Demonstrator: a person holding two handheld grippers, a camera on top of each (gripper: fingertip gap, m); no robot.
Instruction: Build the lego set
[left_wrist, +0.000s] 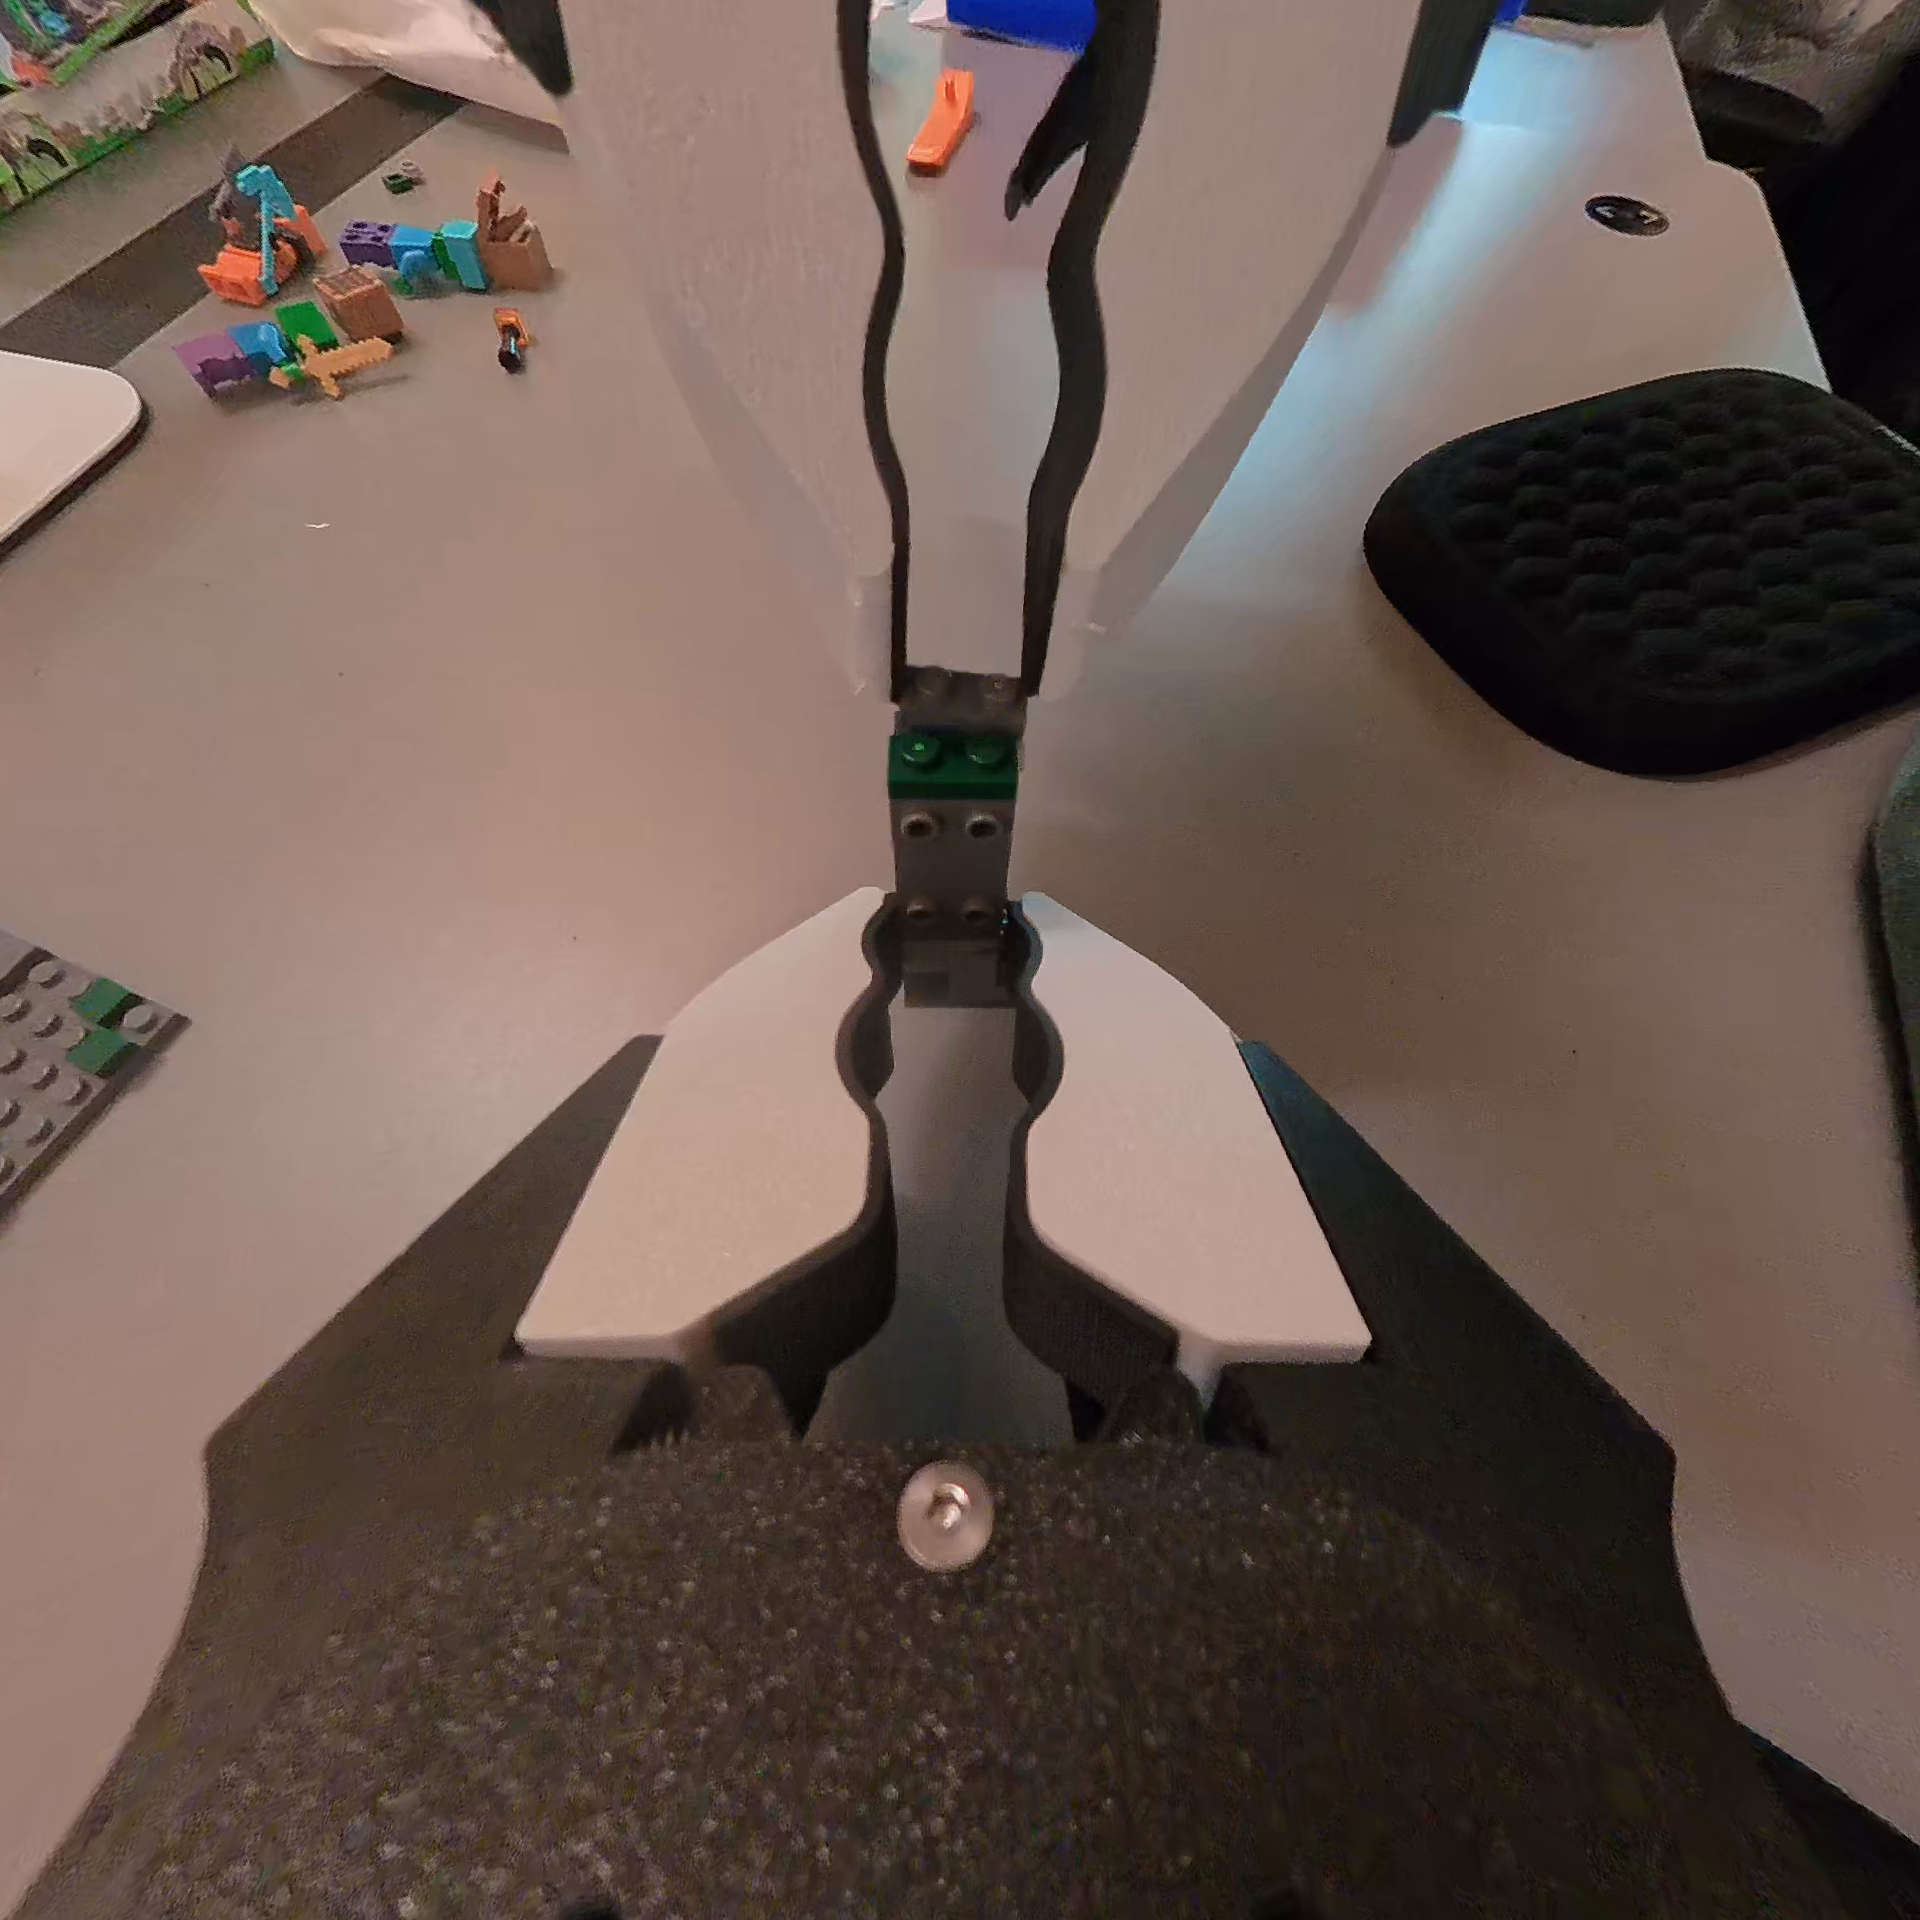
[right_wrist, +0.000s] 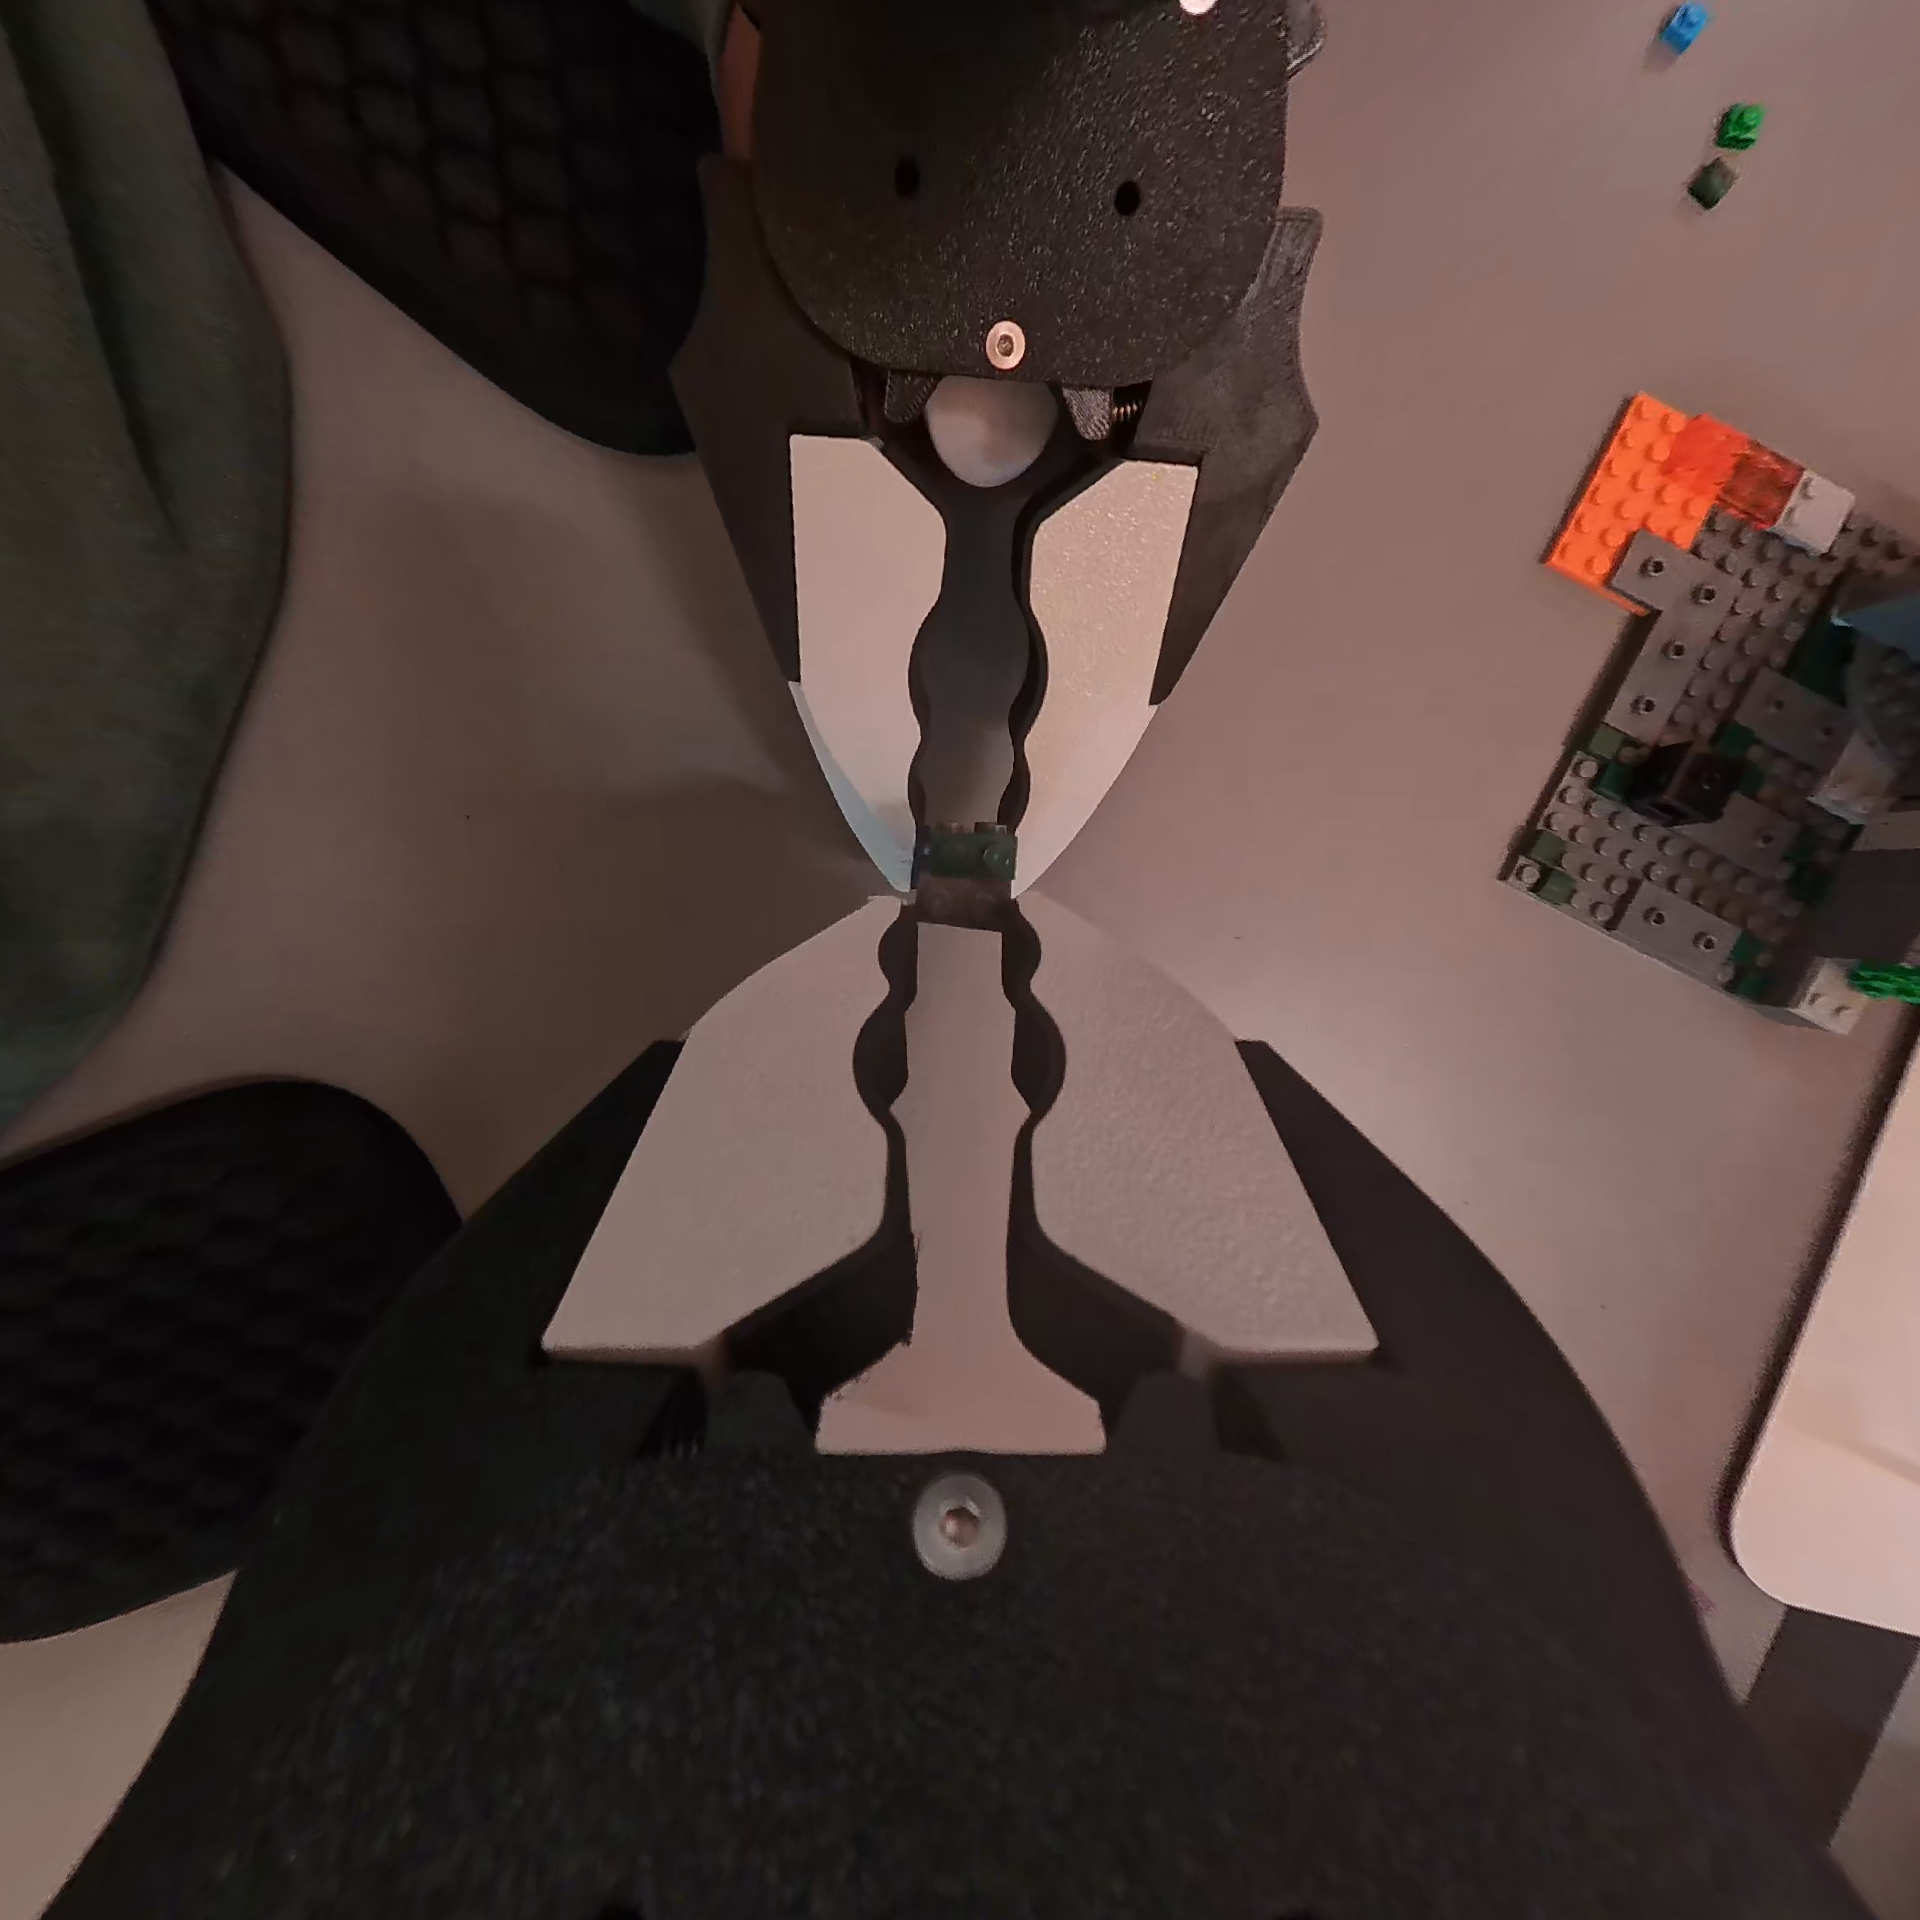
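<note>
I count two grippers, the left gripper and the right gripper, meeting on one small brick assembly made of one green piece and grey ones. On the counter I see one orange separator tool, one lego box, two black cushioned pads and one large grey build. Three small loose bricks lie apart: one blue brick and two green bricks.
</note>
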